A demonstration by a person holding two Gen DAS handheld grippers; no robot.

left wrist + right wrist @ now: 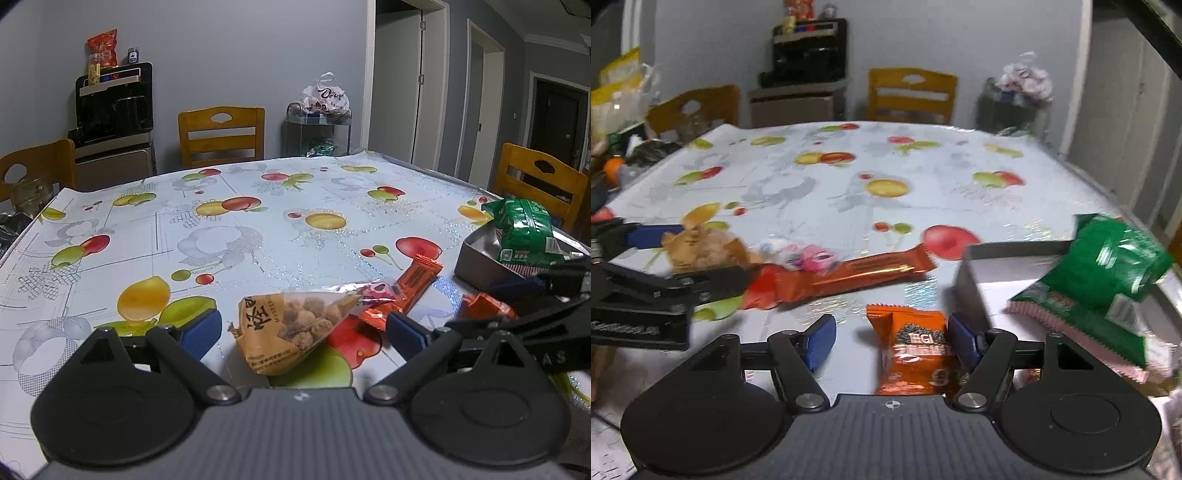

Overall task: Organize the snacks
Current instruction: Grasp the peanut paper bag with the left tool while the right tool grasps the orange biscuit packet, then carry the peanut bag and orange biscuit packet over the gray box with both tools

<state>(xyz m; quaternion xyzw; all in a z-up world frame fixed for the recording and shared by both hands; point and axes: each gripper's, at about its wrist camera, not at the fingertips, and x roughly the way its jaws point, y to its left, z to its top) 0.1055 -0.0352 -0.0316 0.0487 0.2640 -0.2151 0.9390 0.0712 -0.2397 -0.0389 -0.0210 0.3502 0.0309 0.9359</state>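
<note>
A tan triangular bag of fried bites [295,328] lies on the fruit-print tablecloth between the open fingers of my left gripper [303,328]. Beyond it lie a small pink-and-clear packet [380,290] and a long orange bar [410,286]. My right gripper [890,339] is open around a small orange packet [912,350], which lies against its right finger. A grey box [971,273] at the right holds a green bag [1115,266]. The left gripper also shows in the right wrist view [650,258], and the tan bag [701,251] too.
Wooden chairs [221,134] stand around the table. A dark water dispenser [114,110] and a wire cart with a plastic bag [321,107] stand by the far wall. Bags and an orange [613,170] sit off the table's left edge.
</note>
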